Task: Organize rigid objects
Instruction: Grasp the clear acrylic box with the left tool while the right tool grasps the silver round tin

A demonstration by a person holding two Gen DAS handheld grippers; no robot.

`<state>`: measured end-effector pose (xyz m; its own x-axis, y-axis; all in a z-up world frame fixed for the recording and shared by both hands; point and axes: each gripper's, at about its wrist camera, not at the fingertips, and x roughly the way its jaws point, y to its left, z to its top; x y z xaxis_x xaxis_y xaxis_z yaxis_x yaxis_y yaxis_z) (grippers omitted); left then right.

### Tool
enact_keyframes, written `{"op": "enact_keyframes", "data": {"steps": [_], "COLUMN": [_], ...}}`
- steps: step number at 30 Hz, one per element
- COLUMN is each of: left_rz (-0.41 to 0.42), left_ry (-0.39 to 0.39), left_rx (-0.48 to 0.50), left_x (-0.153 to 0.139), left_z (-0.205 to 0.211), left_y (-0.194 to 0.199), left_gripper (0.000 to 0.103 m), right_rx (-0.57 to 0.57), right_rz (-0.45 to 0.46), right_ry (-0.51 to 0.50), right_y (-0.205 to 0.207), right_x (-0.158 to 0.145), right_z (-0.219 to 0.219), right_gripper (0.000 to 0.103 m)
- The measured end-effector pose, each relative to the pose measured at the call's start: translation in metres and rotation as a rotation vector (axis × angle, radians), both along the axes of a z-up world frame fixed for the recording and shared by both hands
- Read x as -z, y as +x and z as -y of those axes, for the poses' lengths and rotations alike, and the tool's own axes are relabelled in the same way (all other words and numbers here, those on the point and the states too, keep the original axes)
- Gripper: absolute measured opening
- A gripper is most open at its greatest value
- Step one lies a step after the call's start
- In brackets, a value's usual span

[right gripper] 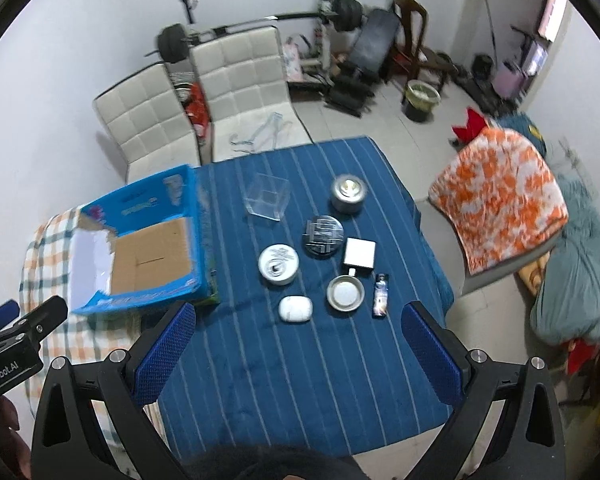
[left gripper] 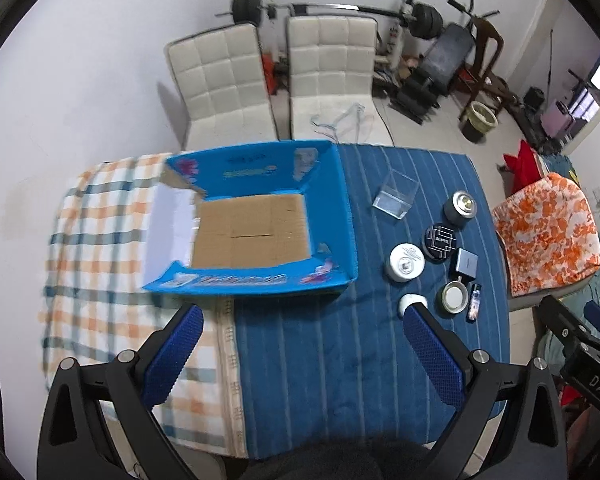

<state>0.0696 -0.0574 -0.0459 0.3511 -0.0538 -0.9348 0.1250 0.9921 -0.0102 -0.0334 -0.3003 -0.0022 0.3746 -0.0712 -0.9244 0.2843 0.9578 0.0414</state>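
An open blue cardboard box (left gripper: 332, 216) (right gripper: 180, 208) with a bare brown bottom lies on the table's left half. To its right, on the blue striped cloth (left gripper: 320, 360) (right gripper: 292, 360), sit a clear plastic cube (left gripper: 394, 194) (right gripper: 267, 196), a grey tin (left gripper: 461, 206) (right gripper: 349, 193), a black round tin (left gripper: 441, 241) (right gripper: 324, 235), a white round tin (left gripper: 406, 262) (right gripper: 279, 264), a small square box (left gripper: 467, 261) (right gripper: 360, 257), an open metal tin (left gripper: 454, 298) (right gripper: 345, 293), a white oval case (left gripper: 410, 302) (right gripper: 295, 308) and a lighter (left gripper: 474, 303) (right gripper: 381, 295). My left gripper (left gripper: 304, 316) and right gripper (right gripper: 298, 314) hover open above the near edge, holding nothing.
A checked orange-and-teal cloth (left gripper: 100, 260) covers the table's left end under the box. Two white padded chairs (left gripper: 260, 80) (right gripper: 220, 100) stand behind the table, one with wire hangers on its seat. An orange-patterned cushion (left gripper: 548, 236) (right gripper: 496, 196) sits to the right. Gym gear lines the far wall.
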Motion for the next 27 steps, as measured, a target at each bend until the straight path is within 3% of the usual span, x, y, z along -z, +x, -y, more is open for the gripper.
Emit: {"op": "enact_keyframes", "data": {"steps": [5,12,14,21,27], "left_rz": [-0.034,-0.128,-0.159,-0.309,-0.418], "left_ry": [0.006,0.060,0.079,0.109,0.150], "left_rx": [0.052,0.200,0.249,0.340,0.340], "left_x": [0.040,0.125,0.152,0.232,0.286], "left_z": [0.046,0.136,0.161,0.204,0.217], "left_y": [0.056,0.159,0.181,0.225,0.246], "left_gripper": [0.103,0.103,0.103,0.102,0.101], "right_rx": [0.064,0.059,0.057,0.056,0.090], "right_rz": [-0.070,-0.146,-0.180,-0.296,-0.391], "right_ry": [0.005,-0.043,0.001,0.053,0.152], "right_y": [0.052,0.155,0.188,0.264,0.282], "right_x": [0.054,0.153,0.185,0.270,0.327], "right_z": [0.052,0.119,0.136,0.166,0.188], "right_gripper": [0.103,0.103,0.103,0.103,0.098]}}
